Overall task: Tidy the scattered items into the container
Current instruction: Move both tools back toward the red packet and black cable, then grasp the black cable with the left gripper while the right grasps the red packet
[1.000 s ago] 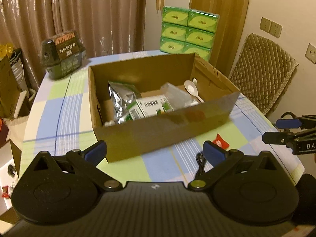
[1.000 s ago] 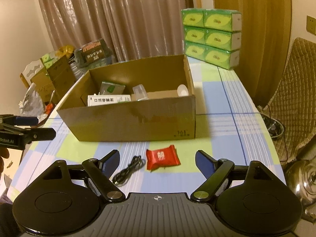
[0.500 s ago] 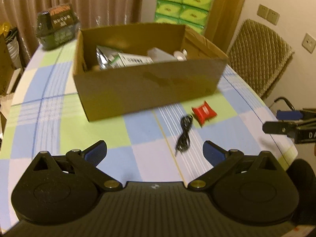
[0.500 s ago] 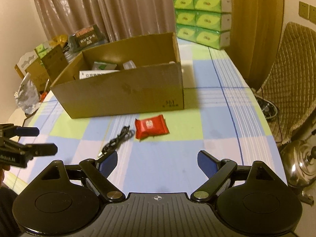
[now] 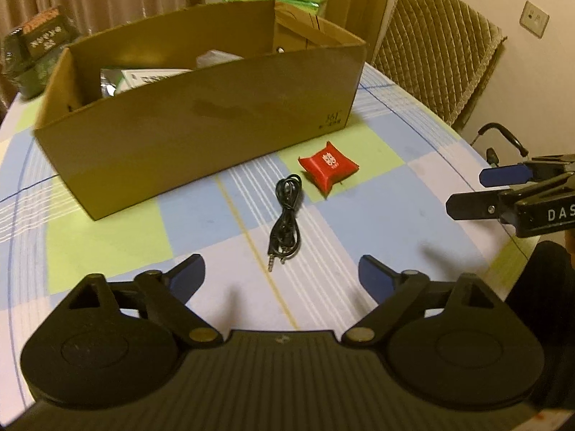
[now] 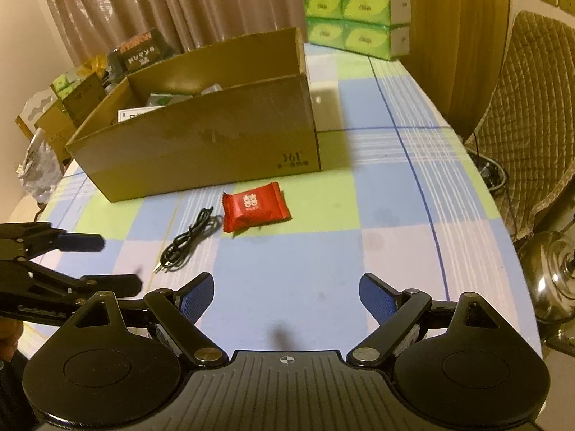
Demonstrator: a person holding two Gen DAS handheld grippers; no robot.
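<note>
An open cardboard box (image 5: 201, 125) (image 6: 215, 143) stands on the checked tablecloth with several packets inside. In front of it lie a red sachet (image 5: 329, 168) (image 6: 255, 206) and a coiled black audio cable (image 5: 287, 215) (image 6: 190, 240). My left gripper (image 5: 282, 274) (image 6: 107, 262) hovers low over the cloth, just short of the cable's plug end. Its jaws are closing and nothing is pressed between them. My right gripper (image 6: 287, 294) (image 5: 481, 190) is open and empty, nearer than the sachet and a little to its right.
Stacked green tissue boxes (image 6: 355, 7) and a dark wrapped package (image 5: 36, 46) sit behind the box. A quilted chair (image 5: 438, 61) and a steel kettle (image 6: 553, 273) stand off the table's right edge. Bags and cartons (image 6: 54, 107) crowd the far left.
Both grippers have sunk toward the table and tipped further down. The cable and sachet now lie close ahead, and the box's inside is mostly hidden. The left jaws have narrowed slightly.
</note>
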